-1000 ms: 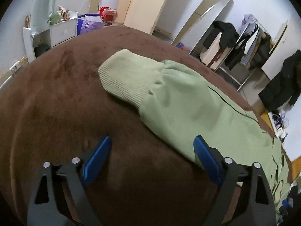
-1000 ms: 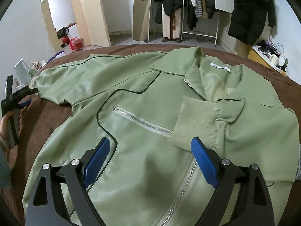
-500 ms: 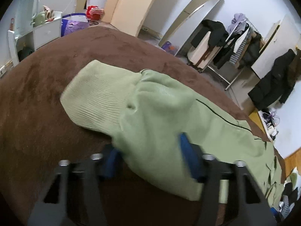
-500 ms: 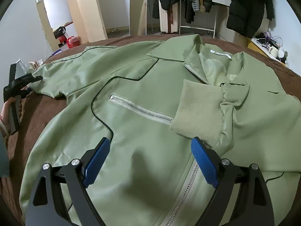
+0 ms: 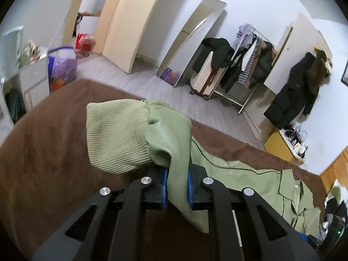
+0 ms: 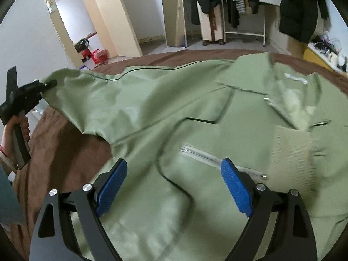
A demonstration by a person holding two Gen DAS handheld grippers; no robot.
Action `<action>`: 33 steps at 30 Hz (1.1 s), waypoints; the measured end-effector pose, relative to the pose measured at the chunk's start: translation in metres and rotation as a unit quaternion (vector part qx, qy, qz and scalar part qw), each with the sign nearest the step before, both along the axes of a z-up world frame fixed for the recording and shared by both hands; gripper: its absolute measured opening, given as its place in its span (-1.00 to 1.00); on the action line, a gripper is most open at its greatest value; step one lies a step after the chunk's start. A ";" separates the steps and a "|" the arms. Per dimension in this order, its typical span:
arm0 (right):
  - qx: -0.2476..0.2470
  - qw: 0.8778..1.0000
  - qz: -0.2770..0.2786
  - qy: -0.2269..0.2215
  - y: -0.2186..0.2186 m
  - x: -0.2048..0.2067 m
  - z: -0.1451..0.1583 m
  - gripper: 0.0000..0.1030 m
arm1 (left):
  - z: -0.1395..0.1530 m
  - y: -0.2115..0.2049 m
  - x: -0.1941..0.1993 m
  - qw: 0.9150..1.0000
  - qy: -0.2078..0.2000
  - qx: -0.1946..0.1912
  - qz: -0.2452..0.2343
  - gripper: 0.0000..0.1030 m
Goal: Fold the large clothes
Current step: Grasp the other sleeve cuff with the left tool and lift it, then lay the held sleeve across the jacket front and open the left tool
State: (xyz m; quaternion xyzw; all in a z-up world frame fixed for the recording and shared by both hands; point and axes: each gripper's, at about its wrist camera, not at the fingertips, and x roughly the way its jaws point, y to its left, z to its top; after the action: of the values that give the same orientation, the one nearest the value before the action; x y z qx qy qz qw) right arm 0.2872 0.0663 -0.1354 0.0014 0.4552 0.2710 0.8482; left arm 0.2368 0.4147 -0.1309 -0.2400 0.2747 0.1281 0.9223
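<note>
Left wrist view: the left gripper [image 5: 177,187] has just been closing and now pinches the green jacket [image 5: 239,174] by its sleeve [image 5: 167,134], just behind the ribbed cuff [image 5: 117,137], which points up and away, lifted off the brown bed [image 5: 43,163] near its left edge. Only the right wrist view shows the jacket's body [image 6: 174,119] spread flat over the bed, collar [image 6: 250,80] toward the far edge, the lifted sleeve stretching left, the other cuff [image 6: 291,152] folded onto the chest. The right gripper [image 6: 174,184] hovers over the front, jaws wide apart, holding nothing.
</note>
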 end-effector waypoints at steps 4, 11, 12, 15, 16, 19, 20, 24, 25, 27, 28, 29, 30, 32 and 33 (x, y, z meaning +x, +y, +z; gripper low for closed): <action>0.002 1.000 0.002 0.009 0.029 0.008 -0.016 0.69 | 0.012 0.007 0.014 1.000 0.005 0.006 0.003 -0.69; -0.057 0.998 0.006 -0.016 0.059 0.011 -0.047 0.86 | 0.011 0.011 0.028 0.999 0.025 0.022 -0.004 -0.69; -0.063 0.998 0.007 -0.021 0.060 0.009 -0.048 0.86 | 0.012 0.012 0.027 1.000 0.021 0.018 -0.003 -0.69; -0.055 0.998 0.008 -0.018 0.064 0.006 -0.048 0.86 | 0.013 0.012 0.025 1.000 0.015 0.007 0.000 -0.69; -0.055 0.998 0.009 -0.017 0.064 0.005 -0.048 0.86 | 0.014 0.012 0.023 1.000 0.014 0.005 -0.001 -0.69; -0.061 0.998 0.016 -0.021 0.067 0.000 -0.046 0.86 | 0.021 0.012 0.019 1.000 0.007 0.000 -0.012 -0.69; -0.059 0.998 0.017 -0.018 0.065 0.001 -0.045 0.86 | 0.025 0.010 0.018 1.000 0.004 0.003 -0.016 -0.69; -0.022 1.000 -0.003 0.000 0.046 0.005 -0.026 0.78 | 0.052 -0.010 0.016 0.998 -0.006 0.038 -0.046 -0.69; -0.009 1.000 -0.012 0.000 0.036 0.004 -0.017 0.78 | 0.062 -0.019 0.016 0.997 -0.009 0.052 -0.057 -0.69; -0.004 1.000 -0.025 -0.011 0.020 0.000 -0.001 0.78 | 0.079 -0.036 0.017 0.994 -0.019 0.071 -0.078 -0.69; 0.000 0.999 -0.035 -0.015 0.007 -0.005 0.010 0.78 | 0.090 -0.048 0.018 0.992 -0.028 0.080 -0.095 -0.69; 0.004 0.999 -0.042 -0.016 -0.002 -0.008 0.018 0.78 | 0.100 -0.060 0.019 0.990 -0.036 0.087 -0.109 -0.69; 0.009 0.999 -0.051 -0.015 -0.015 -0.012 0.026 0.78 | 0.108 -0.068 0.020 0.988 -0.041 0.092 -0.120 -0.69; 0.013 0.997 -0.068 -0.019 -0.037 -0.022 0.041 0.78 | 0.128 -0.095 0.025 0.982 -0.058 0.103 -0.149 -0.69; 0.012 0.997 -0.075 -0.022 -0.047 -0.026 0.047 0.78 | 0.136 -0.106 0.027 0.979 -0.065 0.103 -0.163 -0.69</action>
State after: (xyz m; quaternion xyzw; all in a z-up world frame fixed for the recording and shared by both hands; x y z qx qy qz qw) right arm 0.2611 0.0196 -0.0883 0.0397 0.4314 0.2116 0.8761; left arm 0.2635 0.3088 0.0046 -0.1035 0.2346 -0.0122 0.9665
